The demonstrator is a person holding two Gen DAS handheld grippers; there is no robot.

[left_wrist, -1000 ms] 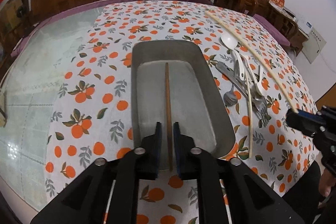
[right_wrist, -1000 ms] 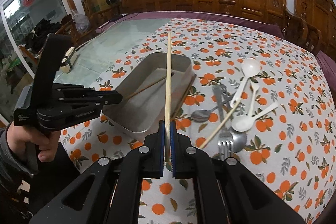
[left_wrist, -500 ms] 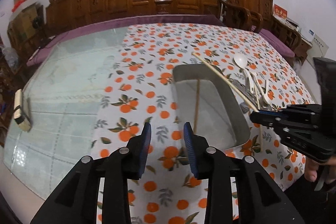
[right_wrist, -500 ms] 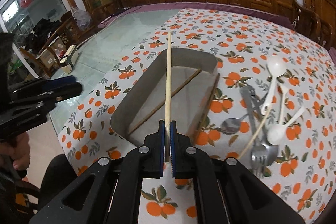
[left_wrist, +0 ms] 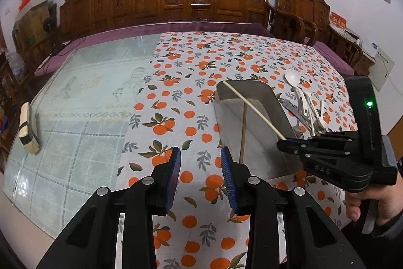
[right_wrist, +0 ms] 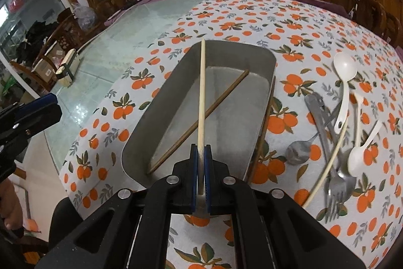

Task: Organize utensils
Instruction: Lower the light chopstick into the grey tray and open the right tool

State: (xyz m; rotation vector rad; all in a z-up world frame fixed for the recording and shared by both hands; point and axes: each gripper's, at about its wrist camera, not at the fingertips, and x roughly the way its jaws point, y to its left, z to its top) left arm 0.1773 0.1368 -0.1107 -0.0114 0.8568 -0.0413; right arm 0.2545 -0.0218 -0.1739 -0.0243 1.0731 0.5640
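Note:
A grey metal tray (right_wrist: 262,59) stands on the orange-print cloth; a brown chopstick (right_wrist: 201,117) lies slantwise inside it. My right gripper (right_wrist: 200,153) is shut on a pale chopstick (right_wrist: 202,87) and holds it over the tray, pointing at the far rim. In the left wrist view the right gripper (left_wrist: 282,143) shows at the right with the pale chopstick (left_wrist: 252,110) across the tray (left_wrist: 277,102). My left gripper (left_wrist: 200,163) is open and empty, above the cloth left of the tray.
Right of the tray lie white plastic spoons (right_wrist: 345,75), a metal spoon (right_wrist: 298,148), forks (right_wrist: 337,183) and another pale chopstick (right_wrist: 327,163). A second brown chopstick (right_wrist: 264,127) lies along the tray's right side. A small block (left_wrist: 26,127) sits on the glass tabletop. Carved wooden chairs line the far edge.
My left gripper let go of the brown chopstick, opened and drew back left of the tray. My right gripper carried the pale chopstick over the tray.

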